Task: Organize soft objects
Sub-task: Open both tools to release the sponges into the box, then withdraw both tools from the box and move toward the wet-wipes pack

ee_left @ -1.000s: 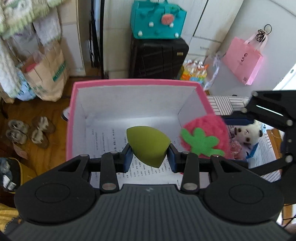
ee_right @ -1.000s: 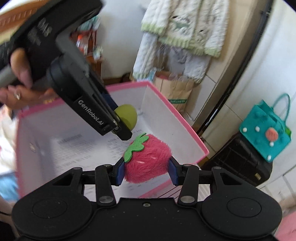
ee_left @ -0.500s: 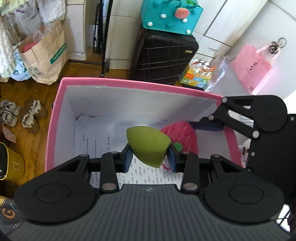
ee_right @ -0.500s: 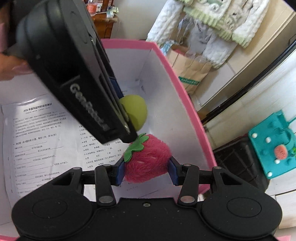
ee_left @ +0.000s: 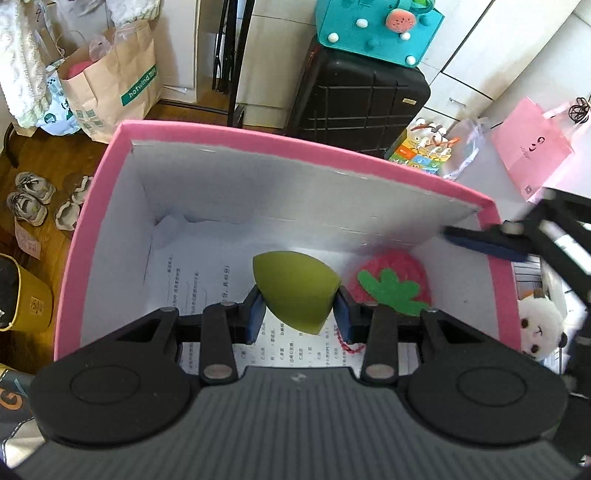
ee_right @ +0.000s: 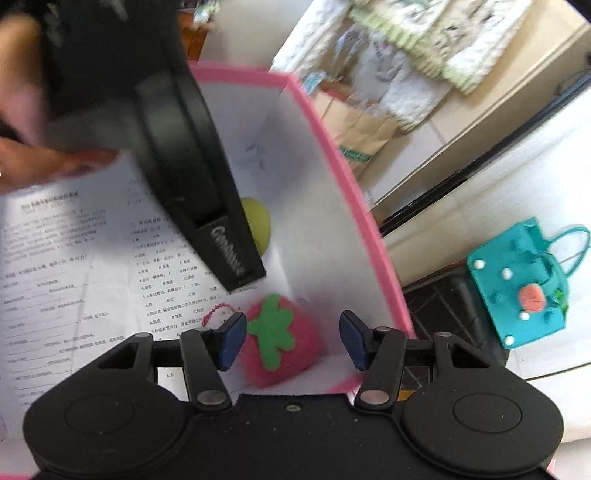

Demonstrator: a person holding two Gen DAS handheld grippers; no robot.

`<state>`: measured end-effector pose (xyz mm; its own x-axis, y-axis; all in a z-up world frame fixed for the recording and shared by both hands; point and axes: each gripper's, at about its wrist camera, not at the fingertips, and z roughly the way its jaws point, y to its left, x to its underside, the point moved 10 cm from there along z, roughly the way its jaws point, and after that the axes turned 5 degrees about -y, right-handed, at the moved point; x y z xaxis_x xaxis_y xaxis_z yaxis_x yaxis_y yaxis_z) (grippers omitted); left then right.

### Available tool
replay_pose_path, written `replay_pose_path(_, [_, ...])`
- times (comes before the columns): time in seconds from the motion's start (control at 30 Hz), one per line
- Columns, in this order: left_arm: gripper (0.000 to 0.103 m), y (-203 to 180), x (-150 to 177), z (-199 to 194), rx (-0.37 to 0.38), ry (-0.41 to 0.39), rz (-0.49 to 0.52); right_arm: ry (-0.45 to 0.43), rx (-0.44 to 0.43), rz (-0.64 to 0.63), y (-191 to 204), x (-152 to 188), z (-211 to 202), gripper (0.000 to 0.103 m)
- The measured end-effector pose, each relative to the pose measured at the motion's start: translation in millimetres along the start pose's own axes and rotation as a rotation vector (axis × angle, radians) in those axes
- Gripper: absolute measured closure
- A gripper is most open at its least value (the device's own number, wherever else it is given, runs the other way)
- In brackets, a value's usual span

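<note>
My left gripper (ee_left: 298, 314) is shut on an olive-green soft sponge (ee_left: 295, 290) and holds it inside the pink box (ee_left: 280, 142), above the printed paper on its floor. A fuzzy pink strawberry (ee_left: 397, 280) with a green felt leaf lies on the box floor by the right wall. In the right wrist view my right gripper (ee_right: 291, 339) is open, its blue pads on either side of the strawberry (ee_right: 280, 341) without touching it. The left gripper's black body (ee_right: 207, 192) hides most of the sponge (ee_right: 258, 225) there.
The box's walls (ee_right: 332, 177) enclose both grippers. A small panda plush (ee_left: 539, 328) sits outside the box at the right. Beyond the box stand a black suitcase (ee_left: 362, 96), a teal felt bag (ee_left: 376, 26), a paper bag (ee_left: 110, 85) and a pink bag (ee_left: 532, 147).
My right gripper carried the strawberry down into the box and opened, leaving it on the floor. My left gripper moved deeper into the box, still holding the sponge.
</note>
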<state>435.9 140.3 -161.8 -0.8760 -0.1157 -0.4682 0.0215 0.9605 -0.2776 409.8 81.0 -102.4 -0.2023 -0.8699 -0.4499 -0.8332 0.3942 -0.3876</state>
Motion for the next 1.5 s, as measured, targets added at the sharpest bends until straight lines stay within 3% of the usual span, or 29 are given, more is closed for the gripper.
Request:
replay_pose_path(0.2, [0.065,-9.3,-2.0,9.8,-0.006,0.004,0.025,-0.138,-0.019,0.148,-5.2,9.9,-52.8,0.042])
replay_pose_path(0.33, [0.065,-16.4,0.4,16.8,-0.009,0.019,0.044,-0.174,-0.05,0.242,-5.4,19.5,-67.7,0.042])
replay_pose_path(0.43, [0.06,-13.7,2.6,19.6,-0.033,0.039,0.043,-0.185,-0.065,0.288,-2.3,26.2,-74.8,0.042])
replay_pose_path(0.5, [0.045,-12.2,2.7,16.3,-0.044,0.05,0.038,-0.194,-0.093,0.327,-1.9,28.3,-77.4,0.042])
replay_pose_path(0.53, [0.044,-11.4,2.3,12.5,-0.054,0.048,0.036,-0.199,-0.11,0.348,-2.3,28.9,-78.9,0.042])
replay_pose_path(0.8, [0.041,-11.9,5.8,-44.9,-0.064,-0.004,0.114,-0.216,-0.18,0.448,7.4,32.9,-90.2,0.042])
replay_pose_path(1.03, [0.039,-17.9,30.3,-99.2,-0.095,-0.022,0.202,-0.247,-0.206,0.471,21.8,33.3,-119.1,0.042])
replay_pose_path(1.23, [0.034,-28.5,50.5,-148.4,-0.096,-0.064,0.272,-0.28,-0.202,0.477,32.7,33.3,-149.9,0.042])
replay_pose_path(1.5, [0.022,-47.6,81.2,-206.2,-0.087,-0.157,0.354,-0.341,-0.119,0.461,42.8,41.5,-193.5,0.041])
